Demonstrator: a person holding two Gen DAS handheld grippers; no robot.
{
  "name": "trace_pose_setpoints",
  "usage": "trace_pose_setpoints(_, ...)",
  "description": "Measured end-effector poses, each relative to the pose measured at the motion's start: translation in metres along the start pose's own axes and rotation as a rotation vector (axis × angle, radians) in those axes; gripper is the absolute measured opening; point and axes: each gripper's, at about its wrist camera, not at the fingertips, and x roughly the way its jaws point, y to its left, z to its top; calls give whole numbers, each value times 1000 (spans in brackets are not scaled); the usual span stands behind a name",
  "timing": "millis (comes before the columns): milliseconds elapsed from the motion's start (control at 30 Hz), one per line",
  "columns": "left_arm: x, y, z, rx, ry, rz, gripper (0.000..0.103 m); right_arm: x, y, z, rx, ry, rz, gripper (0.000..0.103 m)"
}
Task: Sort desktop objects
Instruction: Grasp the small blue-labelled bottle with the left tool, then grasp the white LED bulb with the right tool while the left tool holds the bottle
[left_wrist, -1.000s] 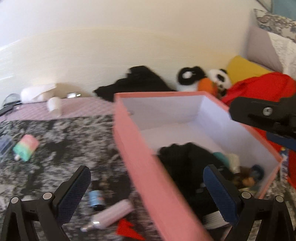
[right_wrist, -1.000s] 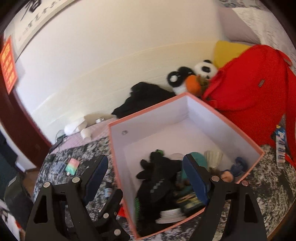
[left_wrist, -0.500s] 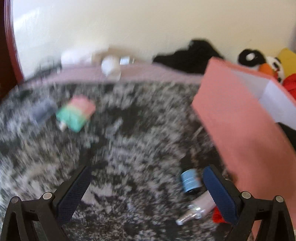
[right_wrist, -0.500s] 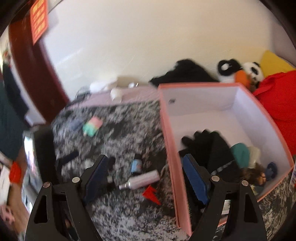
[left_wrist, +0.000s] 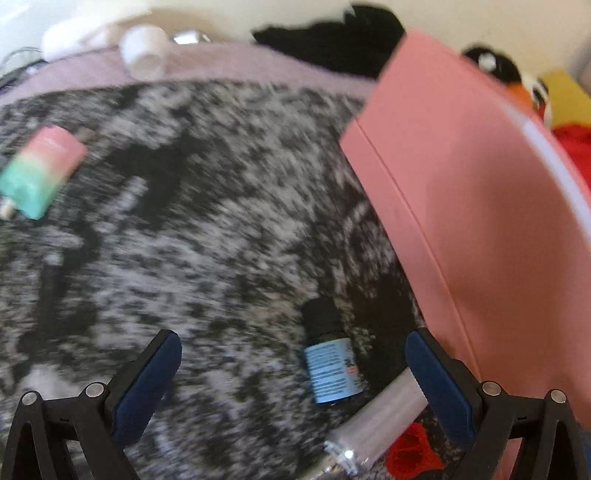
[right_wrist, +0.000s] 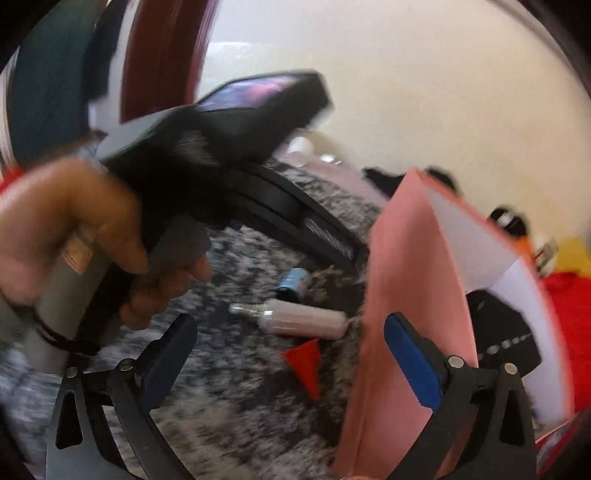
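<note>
My left gripper (left_wrist: 293, 365) is open and empty, low over the speckled black-and-white tabletop (left_wrist: 184, 240). Between its fingers lie a small dark bottle with a blue label (left_wrist: 330, 363) and a pale pink spray tube (left_wrist: 376, 424), beside a red scrap (left_wrist: 412, 456). The pink box (left_wrist: 461, 221) stands just to the right. My right gripper (right_wrist: 291, 341) is open and empty, above the same bottle (right_wrist: 293, 282), tube (right_wrist: 303, 319) and red scrap (right_wrist: 304, 363). The box (right_wrist: 399, 332) holds dark clothing (right_wrist: 498, 332).
A pink-and-green pack (left_wrist: 40, 170) lies at the far left, a white cup (left_wrist: 144, 50) at the back. The hand holding the left gripper (right_wrist: 129, 229) fills the left of the right wrist view. A black garment (left_wrist: 332, 40), plush panda (left_wrist: 495, 62) and red bag (right_wrist: 569, 314) lie behind.
Both grippers swung left away from the box interior and dropped toward the tabletop. The bottle and tube now sit between the left fingers. The left hand has entered the right wrist view.
</note>
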Motion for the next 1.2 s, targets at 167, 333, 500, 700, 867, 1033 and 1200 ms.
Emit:
trace_pose_setpoints(167, 14, -10, 9, 75, 21, -31, 94, -5, -19, 3, 90, -25, 102, 101)
trace_pose_setpoints(333, 23, -28, 5, 166, 10, -5, 82, -22, -52, 5, 208, -61, 306, 99)
trace_pose_setpoints(500, 31, -46, 0, 258, -8, 38, 21, -43, -71, 4, 241, -130, 358, 99)
trace_pose_setpoints(700, 7, -22, 2, 197, -72, 62, 19, -70, -82, 24, 306, -210, 422, 99)
trace_pose_setpoints(867, -39, 44, 4, 16, -132, 28, 19, -52, -77, 43, 411, -159, 495, 99)
trace_pose_setpoints(1033, -55, 77, -7, -18, -147, 67, 19, 1, -55, 51, 466, -10, 436, 99)
trace_pose_setpoints(1200, -70, 111, -19, -51, -162, 105, 19, 58, -37, 47, 431, 136, 250, 100)
